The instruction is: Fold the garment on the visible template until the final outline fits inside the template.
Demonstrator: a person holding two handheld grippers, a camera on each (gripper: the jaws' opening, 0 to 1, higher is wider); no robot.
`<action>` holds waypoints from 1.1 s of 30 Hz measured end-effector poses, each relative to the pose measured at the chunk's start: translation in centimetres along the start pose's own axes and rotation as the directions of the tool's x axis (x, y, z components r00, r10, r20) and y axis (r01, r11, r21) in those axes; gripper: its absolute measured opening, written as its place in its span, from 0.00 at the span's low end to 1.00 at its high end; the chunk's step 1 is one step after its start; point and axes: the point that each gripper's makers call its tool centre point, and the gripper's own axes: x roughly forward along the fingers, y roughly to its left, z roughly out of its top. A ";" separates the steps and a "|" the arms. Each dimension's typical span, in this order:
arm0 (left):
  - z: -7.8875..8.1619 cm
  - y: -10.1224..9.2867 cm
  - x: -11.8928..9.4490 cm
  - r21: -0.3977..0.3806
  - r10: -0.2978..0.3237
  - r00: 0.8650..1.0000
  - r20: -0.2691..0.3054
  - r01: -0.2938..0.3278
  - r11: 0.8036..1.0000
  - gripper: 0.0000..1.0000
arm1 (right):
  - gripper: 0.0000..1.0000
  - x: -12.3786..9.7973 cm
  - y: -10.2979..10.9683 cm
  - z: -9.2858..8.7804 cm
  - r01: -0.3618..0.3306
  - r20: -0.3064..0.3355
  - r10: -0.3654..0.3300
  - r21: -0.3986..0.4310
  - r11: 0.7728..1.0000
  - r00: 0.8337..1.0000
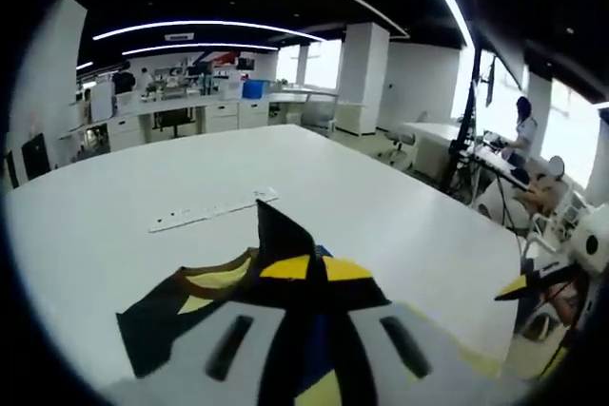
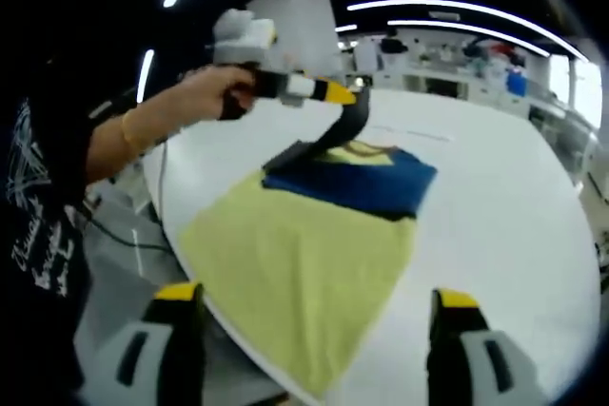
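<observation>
So my left tongs pinch the soft, light shirt by its corner; my right tongs seem spread wide.

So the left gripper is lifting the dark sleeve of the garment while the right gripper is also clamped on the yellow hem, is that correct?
Not quite. The left gripper does hold the dark sleeve of the garment up, but the right gripper is open and holds nothing; the yellow hem lies between its spread jaws, as the right gripper view shows.
</observation>
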 end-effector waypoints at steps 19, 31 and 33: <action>-6.9 -3.5 5.4 -0.015 -0.066 0.989 -0.130 0.064 0.998 0.00 | 0.99 0.6 -0.9 -0.9 0.002 -0.012 -0.002 0.038 0.999 1.000; -9.1 -5.9 5.4 0.000 -0.132 0.981 -0.143 0.133 0.991 0.07 | 0.99 1.0 -1.4 -0.9 0.005 -0.002 -0.005 0.052 0.999 1.000; -8.7 -5.7 5.3 0.020 -0.132 0.984 -0.121 0.136 0.991 0.15 | 0.99 1.2 -1.3 -0.8 -0.001 -0.003 0.001 0.048 0.999 1.000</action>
